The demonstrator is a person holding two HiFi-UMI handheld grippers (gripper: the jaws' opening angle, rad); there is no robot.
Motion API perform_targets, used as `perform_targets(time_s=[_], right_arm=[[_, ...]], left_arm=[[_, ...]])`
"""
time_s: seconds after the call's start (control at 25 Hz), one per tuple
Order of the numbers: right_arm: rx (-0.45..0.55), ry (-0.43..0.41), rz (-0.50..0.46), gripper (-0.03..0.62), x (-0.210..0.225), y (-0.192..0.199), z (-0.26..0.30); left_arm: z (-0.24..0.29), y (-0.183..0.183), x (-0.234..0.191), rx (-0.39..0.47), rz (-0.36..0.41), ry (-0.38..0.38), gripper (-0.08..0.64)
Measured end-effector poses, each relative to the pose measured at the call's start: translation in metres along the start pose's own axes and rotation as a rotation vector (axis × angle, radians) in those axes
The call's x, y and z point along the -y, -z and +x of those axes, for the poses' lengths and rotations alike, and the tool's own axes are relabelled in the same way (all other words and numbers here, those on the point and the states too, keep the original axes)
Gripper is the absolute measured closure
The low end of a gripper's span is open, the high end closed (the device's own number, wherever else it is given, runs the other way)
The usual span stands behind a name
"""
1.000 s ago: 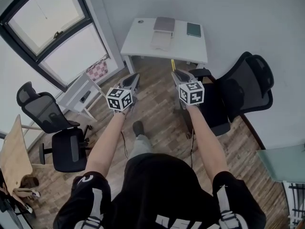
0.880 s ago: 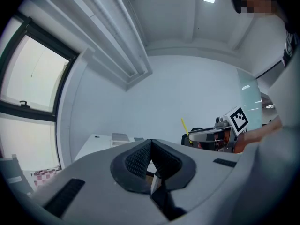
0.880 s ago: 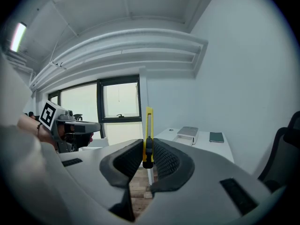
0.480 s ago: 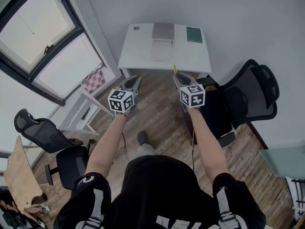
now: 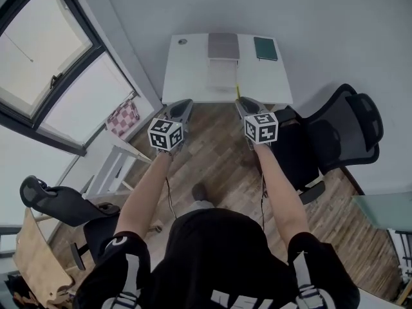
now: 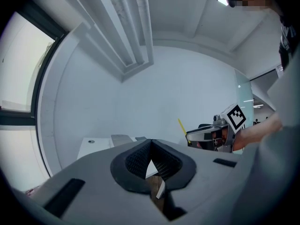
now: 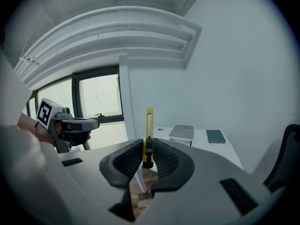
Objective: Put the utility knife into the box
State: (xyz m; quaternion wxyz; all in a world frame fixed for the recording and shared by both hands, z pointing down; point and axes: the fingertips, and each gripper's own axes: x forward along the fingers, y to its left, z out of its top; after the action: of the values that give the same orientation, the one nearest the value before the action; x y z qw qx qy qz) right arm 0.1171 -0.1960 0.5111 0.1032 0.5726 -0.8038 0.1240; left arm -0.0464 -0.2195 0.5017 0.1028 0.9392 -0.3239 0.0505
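Near the middle of the head view, the right tool (image 5: 243,102) was closed on the utility knife (image 5: 236,90). Its two pads pressed the black slider part, and the yellow body stood upright above the jaws. Beside it, at the left, the left tool (image 5: 183,103) had its jaws together with nothing between them.

Both tools were over the wooden floor (image 5: 212,147), just before the near edge of the white counter (image 5: 190,69). The box (image 5: 223,46) lay at the upper middle of the frame, on the far part of the counter. It was flat and grey, with a pale part in front of it; I could not tell if that was an open lid. A green notebook (image 5: 264,48) lay to its right.

The step in hand seemed to be the carry, so the knife was not yet near the box. The next move probably called for reaching across the counter and bringing the knife above the box. The upright knife would likely need to tilt flat before the jaws opened.
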Motion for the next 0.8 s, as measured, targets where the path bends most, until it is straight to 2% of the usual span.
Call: perform_targets(time_s=[0.28, 0.8], right_arm=[[-0.005, 0.038, 0.016, 0.512, -0.008, -0.003, 0.043], [-0.002, 0.072, 0.039, 0.512, -0.011, -0.004, 0.094]], left_arm=[[0.009, -0.002, -0.043, -0.010, 0.005, 0.044, 0.534], [0.023, 0.004, -0.085, -0.012, 0.003, 0.087, 0.535]])
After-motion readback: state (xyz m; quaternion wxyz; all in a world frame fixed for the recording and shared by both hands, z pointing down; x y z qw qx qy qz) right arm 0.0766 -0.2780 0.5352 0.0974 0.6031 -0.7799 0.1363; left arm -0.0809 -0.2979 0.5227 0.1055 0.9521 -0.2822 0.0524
